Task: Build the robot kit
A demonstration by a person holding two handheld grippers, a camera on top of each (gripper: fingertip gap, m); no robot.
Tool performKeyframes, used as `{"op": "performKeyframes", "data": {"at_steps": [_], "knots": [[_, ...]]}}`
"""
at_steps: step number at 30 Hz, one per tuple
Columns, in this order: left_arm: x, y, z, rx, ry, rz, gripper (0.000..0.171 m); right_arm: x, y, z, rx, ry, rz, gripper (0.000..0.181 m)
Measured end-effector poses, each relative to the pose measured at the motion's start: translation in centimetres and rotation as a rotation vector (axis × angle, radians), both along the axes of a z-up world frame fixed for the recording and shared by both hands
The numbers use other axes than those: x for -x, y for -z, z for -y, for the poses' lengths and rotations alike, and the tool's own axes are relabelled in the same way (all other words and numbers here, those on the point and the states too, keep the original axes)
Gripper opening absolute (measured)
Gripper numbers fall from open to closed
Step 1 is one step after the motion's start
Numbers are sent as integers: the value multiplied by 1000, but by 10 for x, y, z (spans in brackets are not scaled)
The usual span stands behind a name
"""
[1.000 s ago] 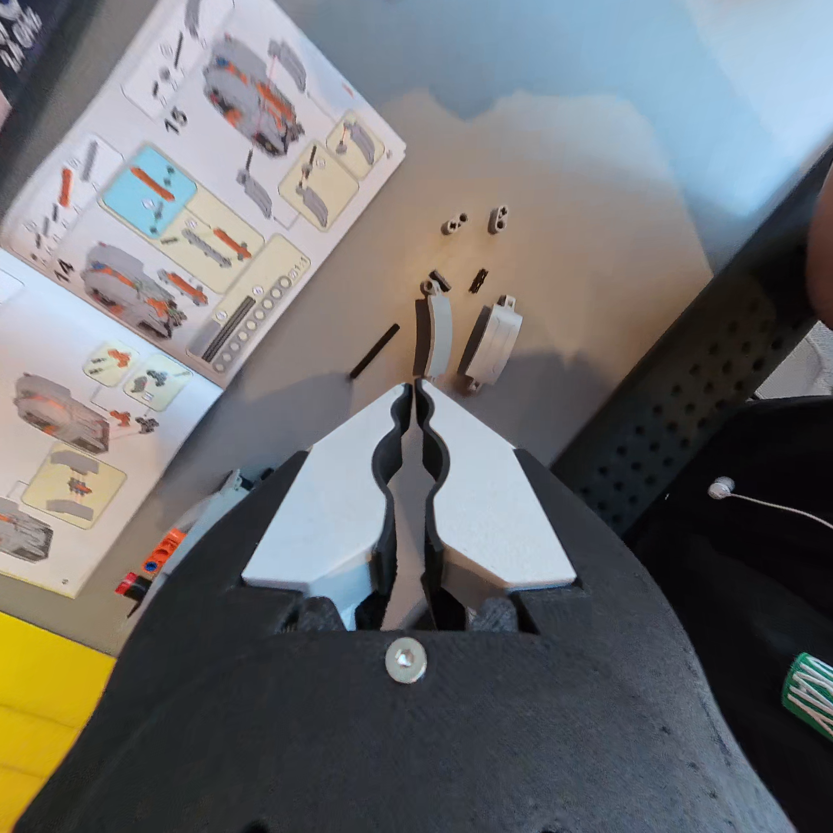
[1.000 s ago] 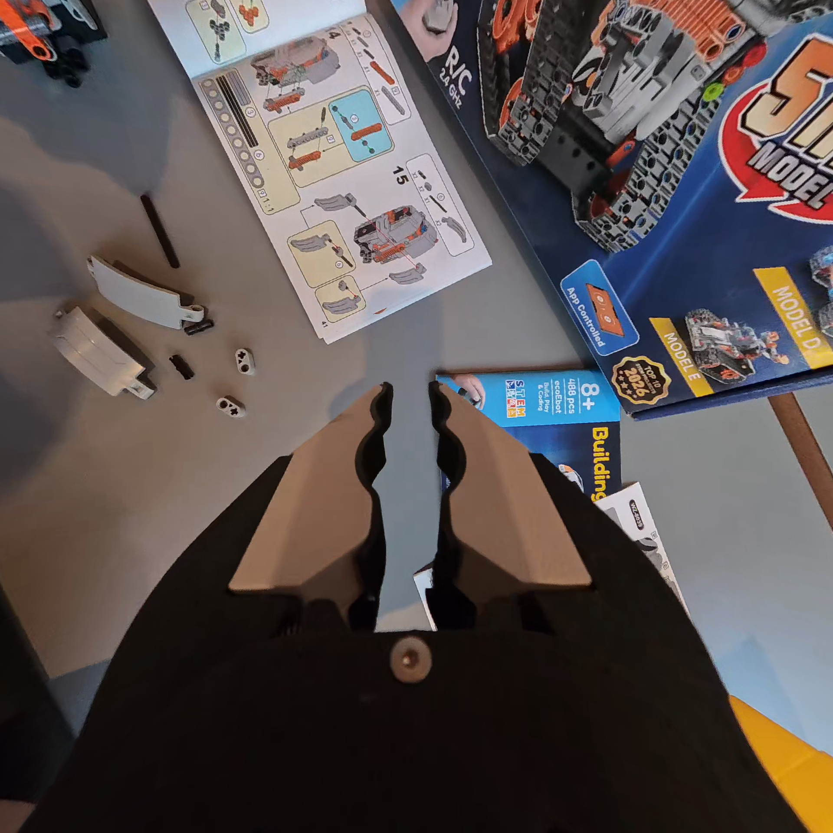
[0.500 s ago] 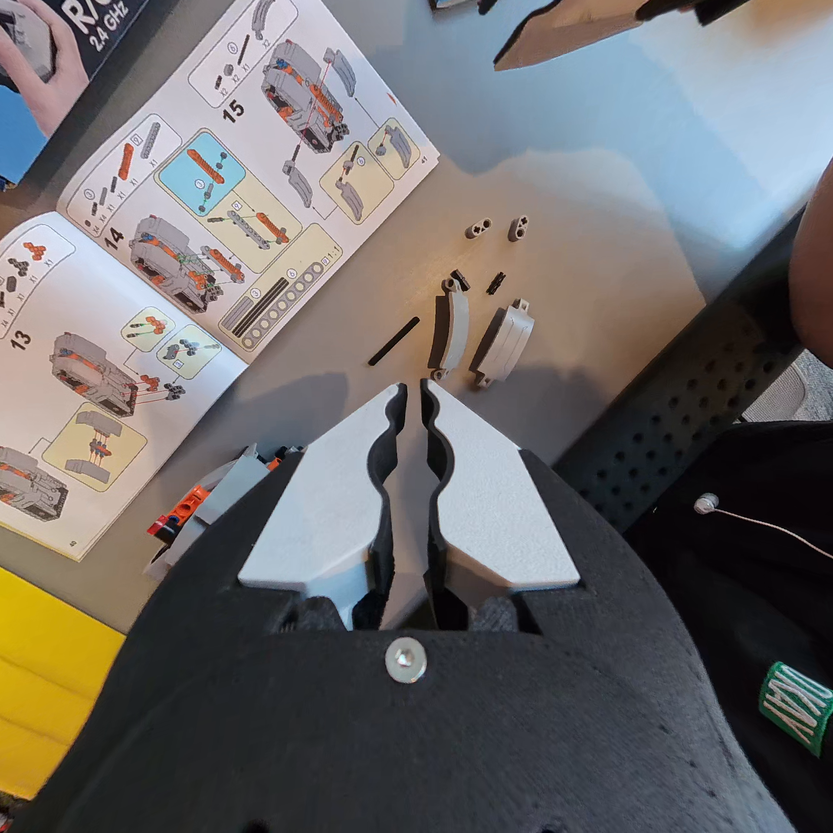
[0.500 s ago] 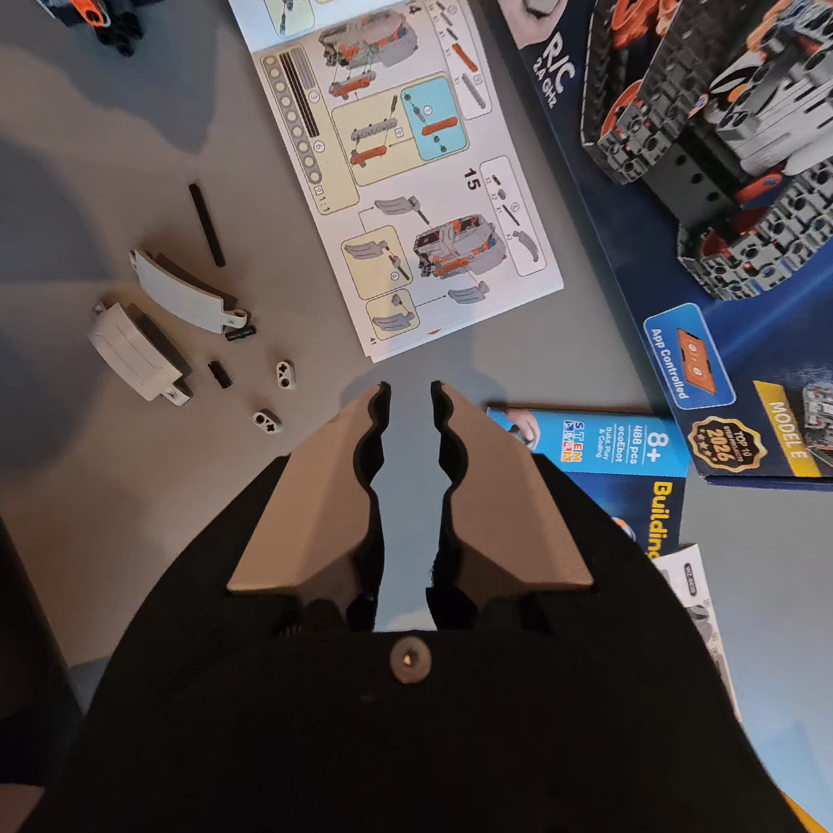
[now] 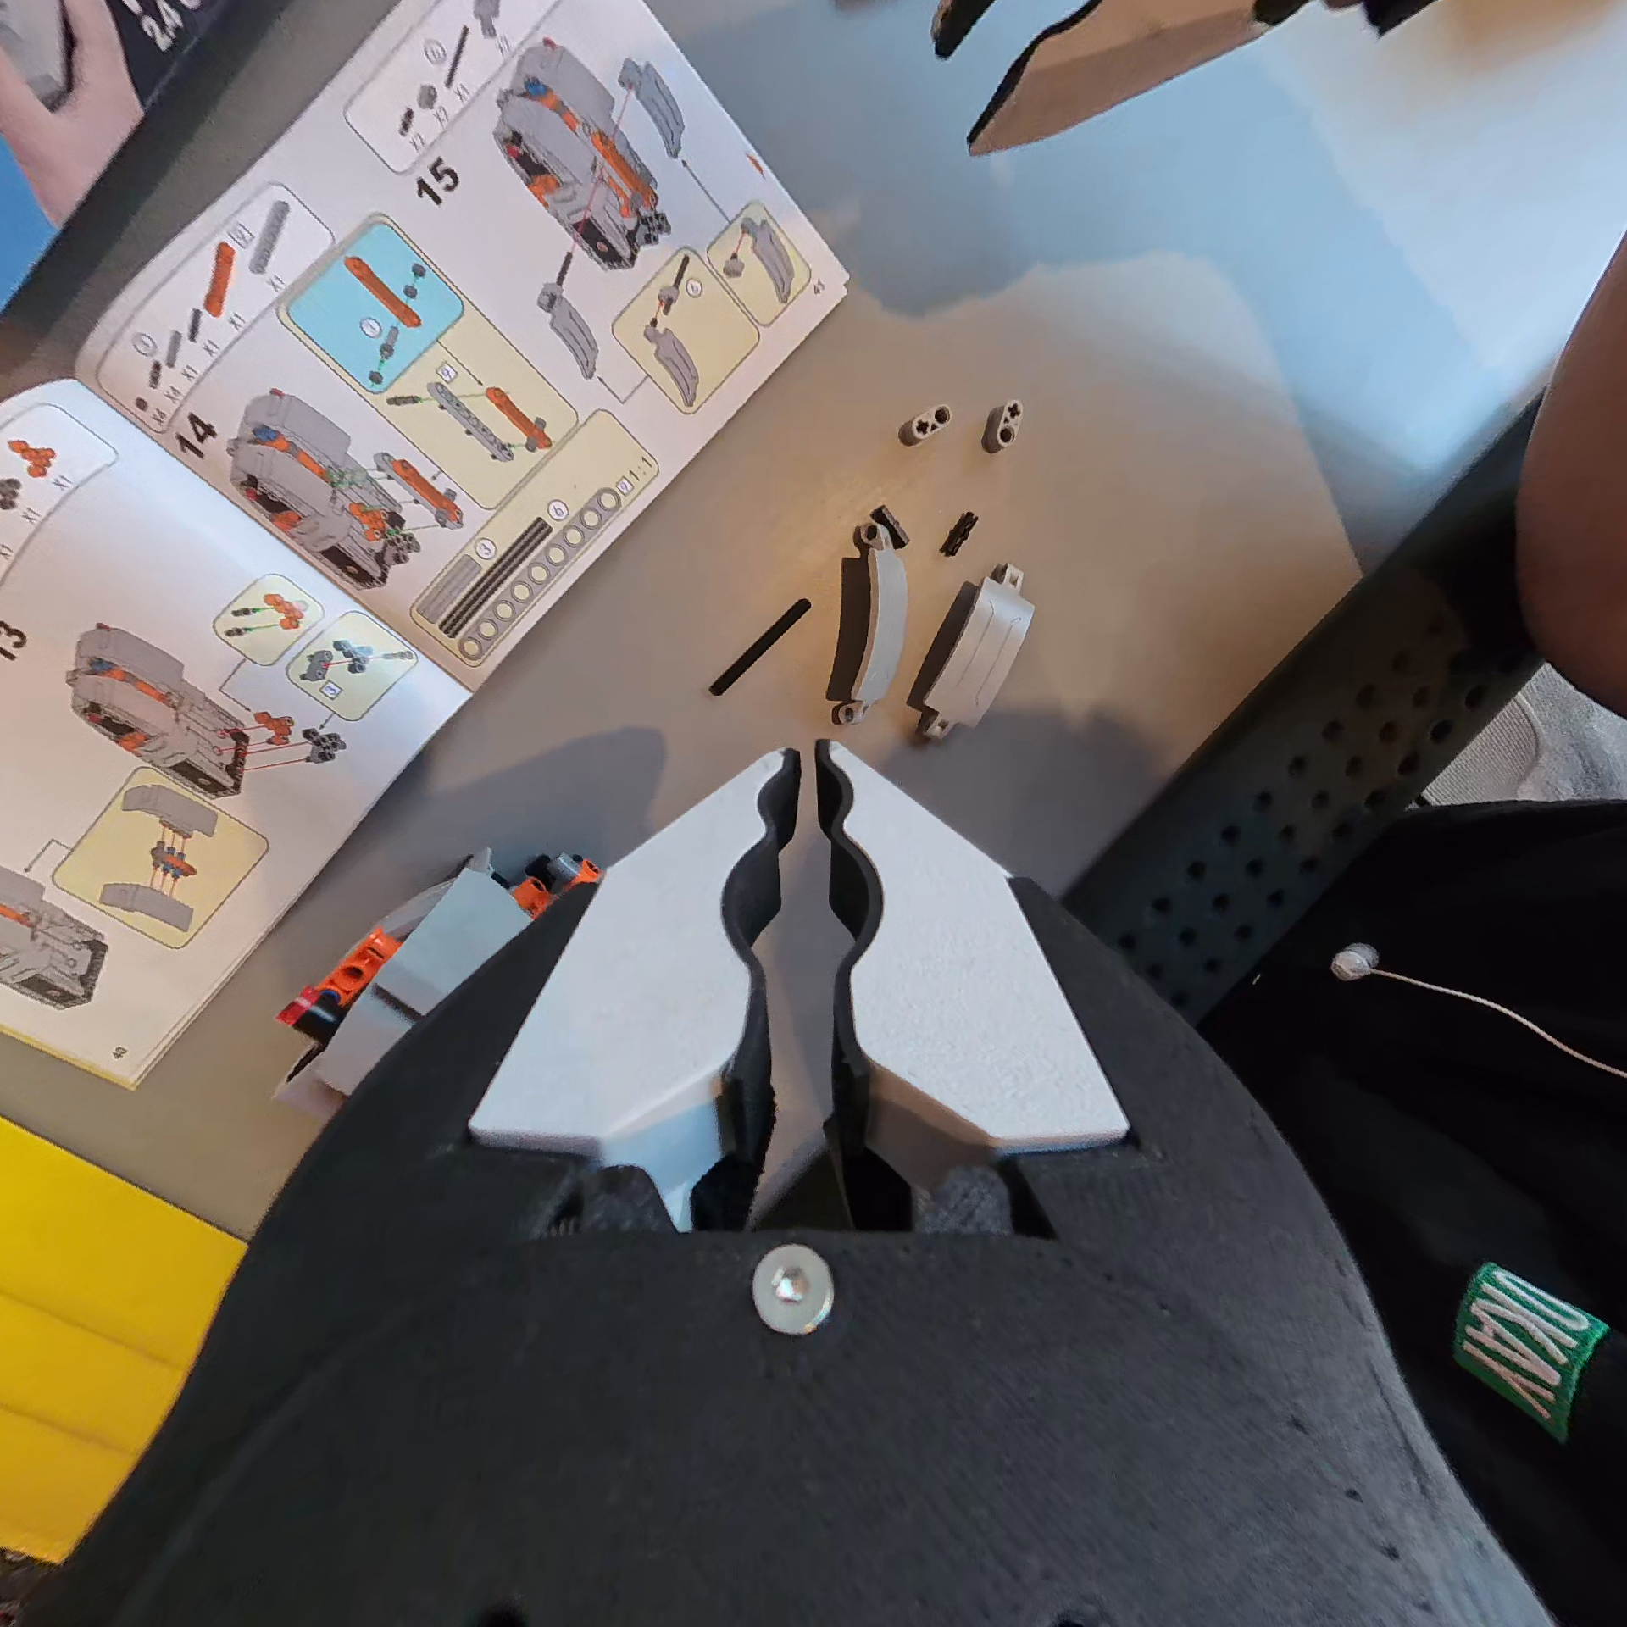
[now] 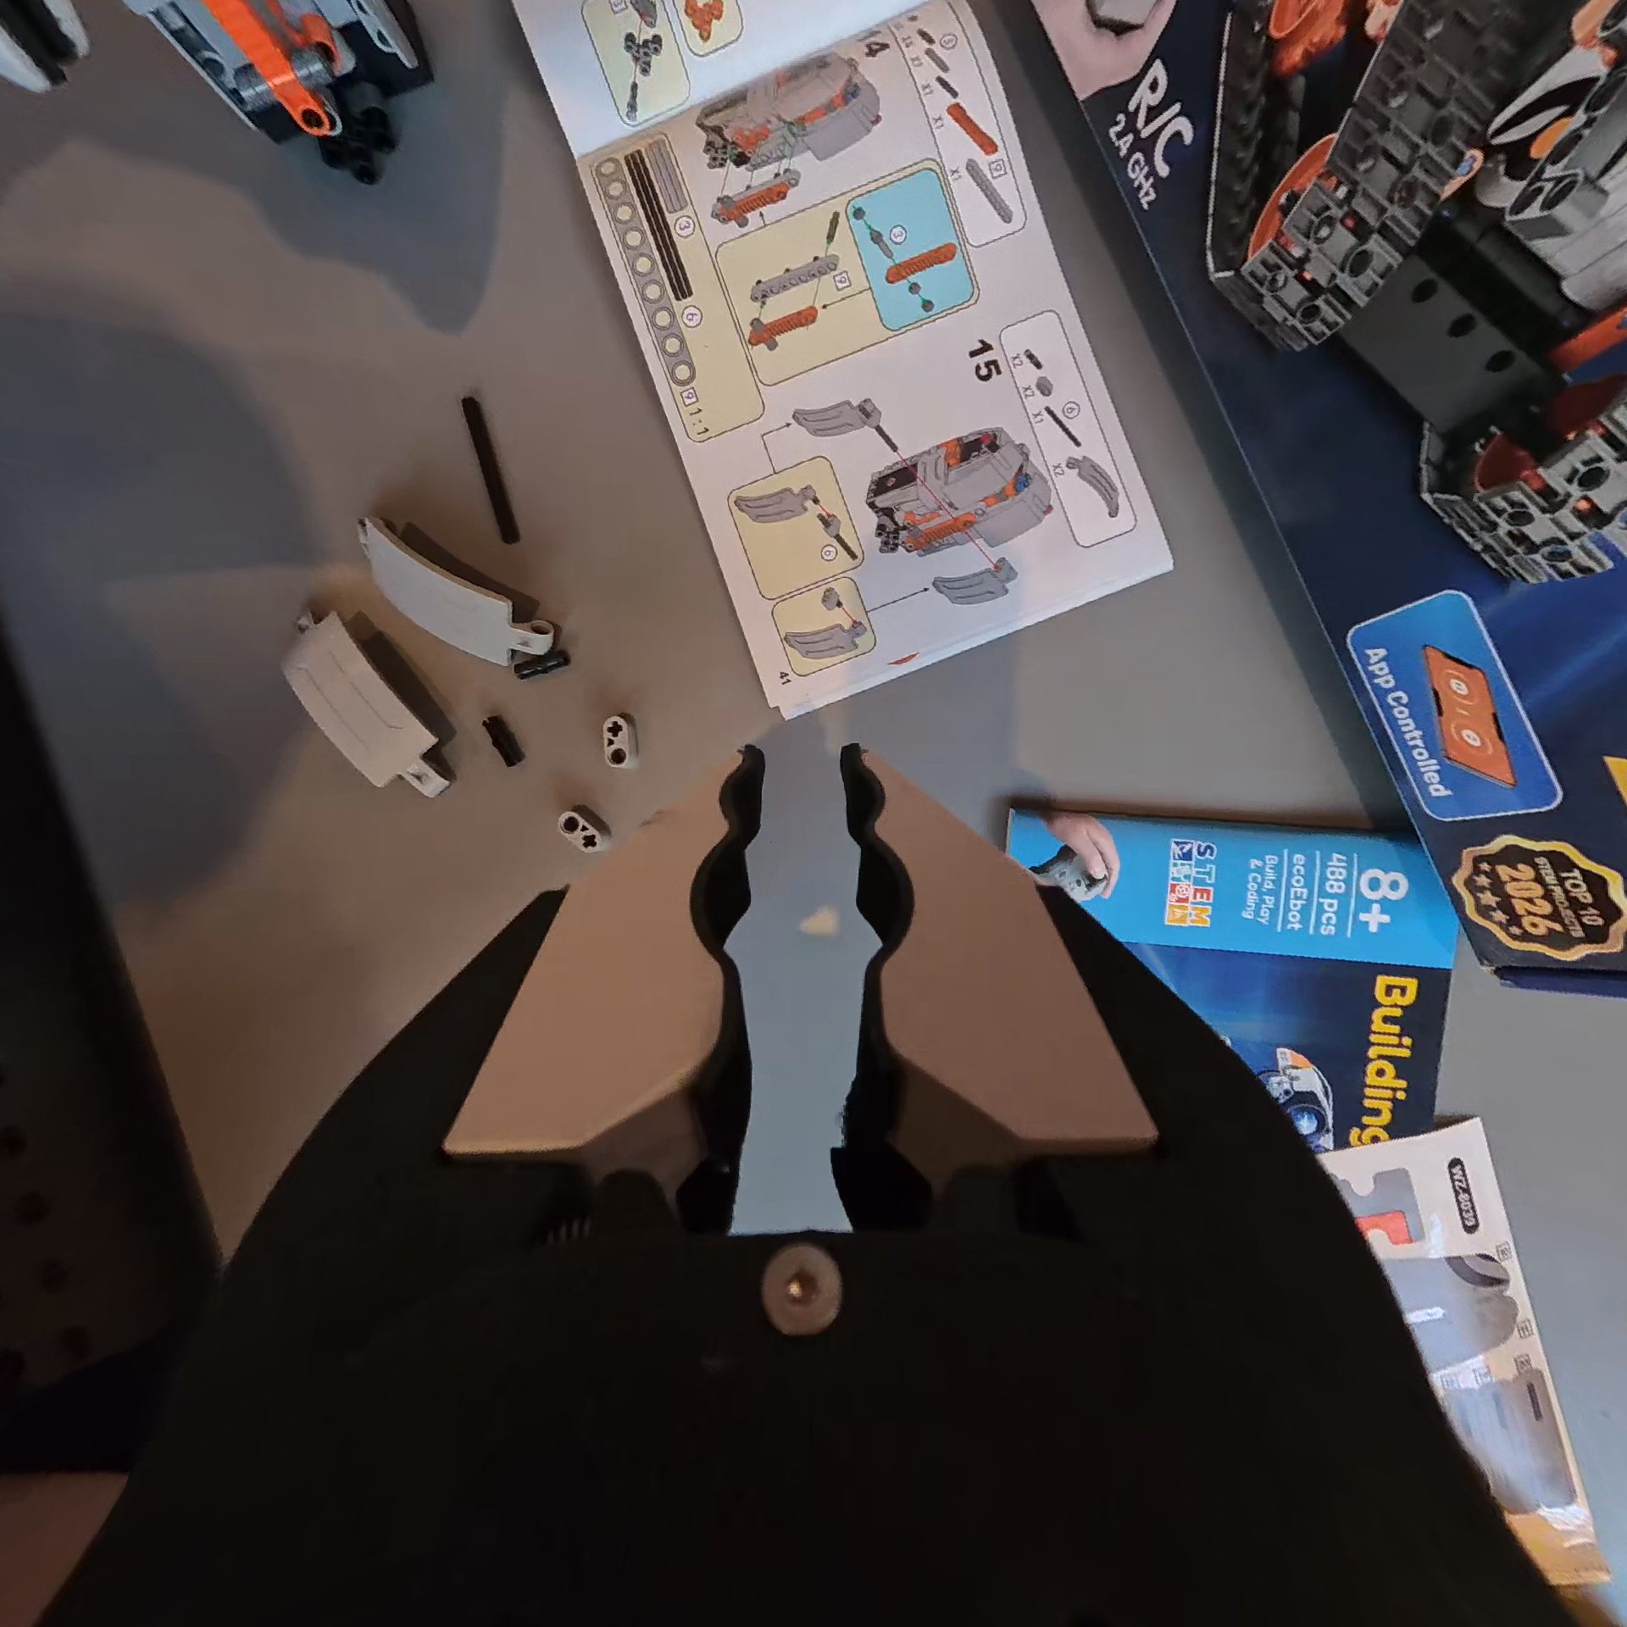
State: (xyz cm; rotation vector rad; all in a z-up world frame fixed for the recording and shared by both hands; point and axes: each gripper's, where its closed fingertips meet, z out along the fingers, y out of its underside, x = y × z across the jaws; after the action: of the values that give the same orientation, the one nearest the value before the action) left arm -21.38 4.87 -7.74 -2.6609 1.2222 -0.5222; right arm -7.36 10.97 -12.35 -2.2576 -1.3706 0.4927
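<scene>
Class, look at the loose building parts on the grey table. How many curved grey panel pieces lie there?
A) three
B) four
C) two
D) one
C: two curved grey panels lie side by side, one beside the black axle rod, the other next to it.

A grey table (image 6: pixel 1144 722) is seen strewn with building-kit parts. Two curved grey panels (image 6: pixel 396 643), a black axle (image 6: pixel 489 467) and small connectors (image 6: pixel 619 741) are laid left of the right gripper's (image 6: pixel 799 754) tips, an open instruction booklet (image 6: pixel 880 352) ahead.
</scene>
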Motion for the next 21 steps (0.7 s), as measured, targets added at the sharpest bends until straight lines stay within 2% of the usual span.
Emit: {"op": "performKeyframes", "data": {"at_steps": [5,9,13,17,21], "knots": [[-17,12,1,60,41,26,2,-6,6,2,19,1,34,17],[-42,35,10,165,128,32,6,-8,6,3,27,6,31,17],[-46,55,15,222,154,-27,13,-11,5,3,31,8,30,17],[-47,64,17,251,157,-54,24,-12,5,3,33,10,34,17],[-49,70,17,264,158,-60,26,-13,5,5,36,5,44,17]]}}
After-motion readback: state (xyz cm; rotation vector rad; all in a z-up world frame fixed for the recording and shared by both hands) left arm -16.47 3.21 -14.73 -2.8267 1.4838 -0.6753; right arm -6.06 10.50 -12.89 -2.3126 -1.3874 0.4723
